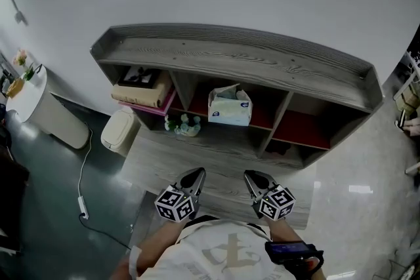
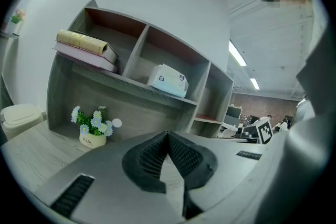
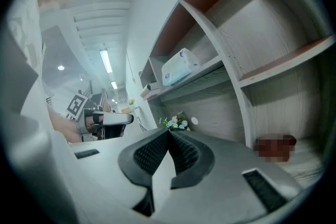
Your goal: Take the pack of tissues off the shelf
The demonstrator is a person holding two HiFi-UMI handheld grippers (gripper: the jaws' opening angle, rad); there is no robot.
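Observation:
The pack of tissues (image 1: 230, 107), white and pale blue, stands in the middle compartment of the grey wooden shelf unit (image 1: 243, 52); it also shows in the left gripper view as the pack of tissues (image 2: 168, 80) and in the right gripper view as the pack of tissues (image 3: 179, 66). My left gripper (image 1: 195, 175) is shut with nothing in it, low and well short of the shelf. My right gripper (image 1: 254, 177) is beside it, also shut and empty. Both point towards the shelf, with the tips touching in the left gripper (image 2: 168, 135) and in the right gripper (image 3: 169, 132).
Stacked books (image 1: 141, 90) lie in the left compartment. A small pot of flowers (image 1: 183, 124) stands on the lower board, and a white bin (image 1: 120, 130) sits at the shelf's left end. The right compartments (image 1: 307, 124) hold nothing I can make out. A cable (image 1: 82, 200) trails on the floor.

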